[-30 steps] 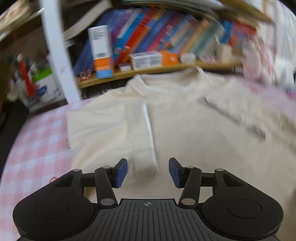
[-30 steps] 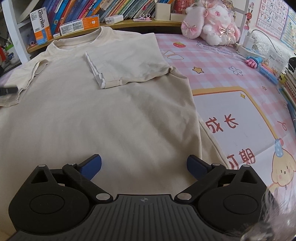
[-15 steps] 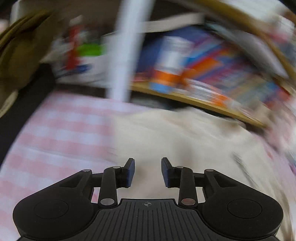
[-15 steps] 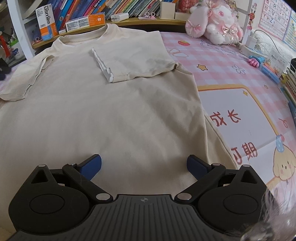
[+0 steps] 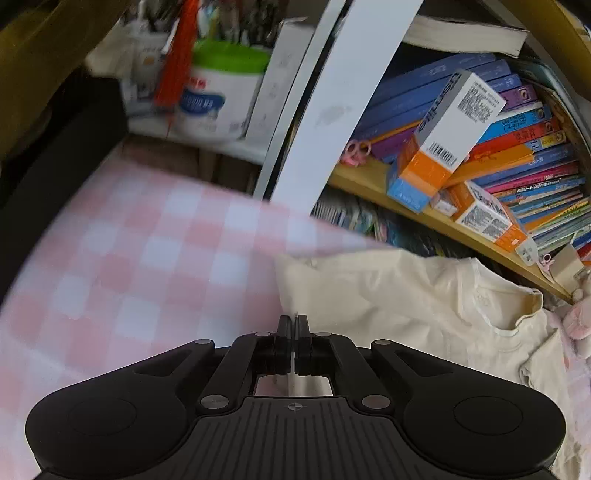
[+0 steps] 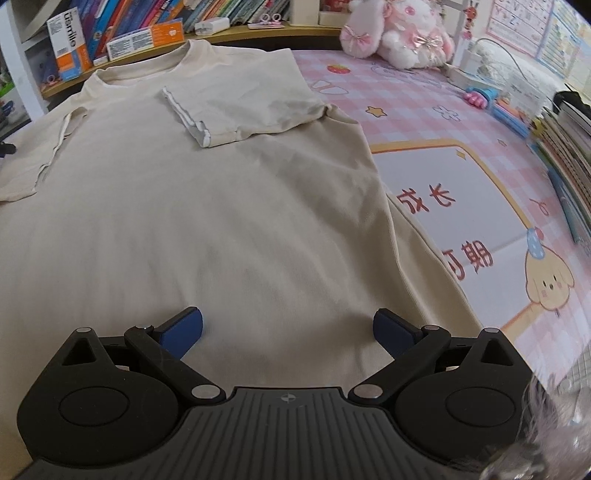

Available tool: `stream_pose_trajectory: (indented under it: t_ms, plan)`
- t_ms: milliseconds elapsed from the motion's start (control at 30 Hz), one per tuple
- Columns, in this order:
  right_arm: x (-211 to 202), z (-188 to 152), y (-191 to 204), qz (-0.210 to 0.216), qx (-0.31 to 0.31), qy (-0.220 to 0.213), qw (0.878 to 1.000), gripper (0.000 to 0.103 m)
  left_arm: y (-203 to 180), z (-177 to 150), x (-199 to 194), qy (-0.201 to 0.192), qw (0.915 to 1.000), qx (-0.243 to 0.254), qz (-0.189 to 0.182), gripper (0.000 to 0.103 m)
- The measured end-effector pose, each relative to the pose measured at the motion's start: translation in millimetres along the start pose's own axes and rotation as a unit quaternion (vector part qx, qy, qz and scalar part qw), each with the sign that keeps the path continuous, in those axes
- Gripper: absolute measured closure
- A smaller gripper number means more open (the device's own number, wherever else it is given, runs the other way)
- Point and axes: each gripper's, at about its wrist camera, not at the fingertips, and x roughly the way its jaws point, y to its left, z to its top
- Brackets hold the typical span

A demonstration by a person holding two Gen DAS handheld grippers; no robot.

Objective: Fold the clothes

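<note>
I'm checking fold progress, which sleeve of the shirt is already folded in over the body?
The right sleeve, nearest the plush rabbit. It lies flat across the chest, white cuff turned inward. The left sleeve is spread outward.

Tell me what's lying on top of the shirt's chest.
One sleeve is folded across the cream T-shirt; whatever lies under that flap is covered.
</note>
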Motion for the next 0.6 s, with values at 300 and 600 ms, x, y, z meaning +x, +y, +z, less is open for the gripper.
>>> stream_pose_trajectory:
  t_ms: [300, 600]
  plan:
    - [-2, -6, 3, -0.008, 0.004, -0.012, 1.0, 0.003, 3, -2, 6, 0.009, 0.9999, 0.013, -0.003, 0.099]
    - [-4, -6, 2, 0.003, -0.031, -0.017, 0.999, 0.003, -6, -56, -77, -0.028, 0.9972, 0.05, -0.047, 0.074]
